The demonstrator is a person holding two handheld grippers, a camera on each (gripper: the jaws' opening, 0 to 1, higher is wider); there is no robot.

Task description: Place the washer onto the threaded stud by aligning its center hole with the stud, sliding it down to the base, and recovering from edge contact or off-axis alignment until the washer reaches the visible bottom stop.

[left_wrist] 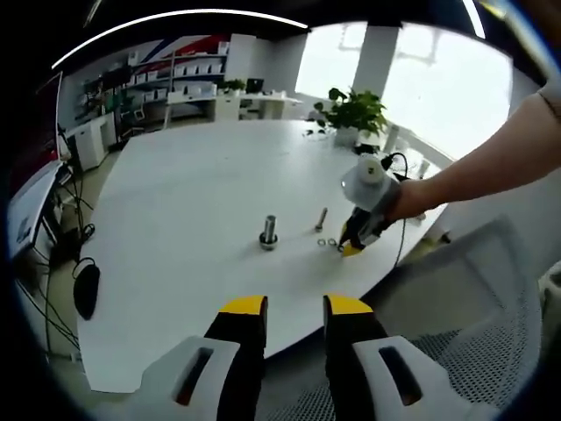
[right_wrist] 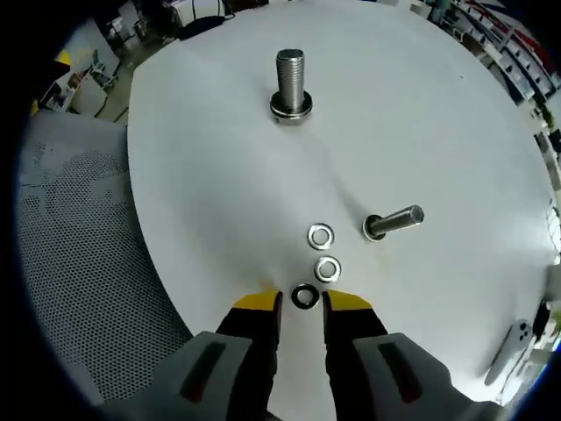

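A threaded stud [right_wrist: 290, 83] stands upright on the white table [right_wrist: 421, 114], a washer ring at its base; it is also the stud [left_wrist: 268, 231] in the left gripper view. Three washers lie in a row: one [right_wrist: 321, 235], a second [right_wrist: 328, 268] and a dark third [right_wrist: 304, 296] between the tips of my right gripper [right_wrist: 302, 303], which is open around it at table level. A loose bolt [right_wrist: 394, 223] lies on its side nearby. My left gripper [left_wrist: 294, 309] hangs open off the table's near edge. The right gripper [left_wrist: 355, 243] shows there, held by a hand.
A mesh chair [right_wrist: 79, 254] sits beside the table edge. A potted plant [left_wrist: 352, 112] stands at the far side of the table [left_wrist: 175, 202]. Cables and a dark mouse-like object [left_wrist: 86, 289] lie on the floor at left. A white object [right_wrist: 517, 346] rests near the table's right edge.
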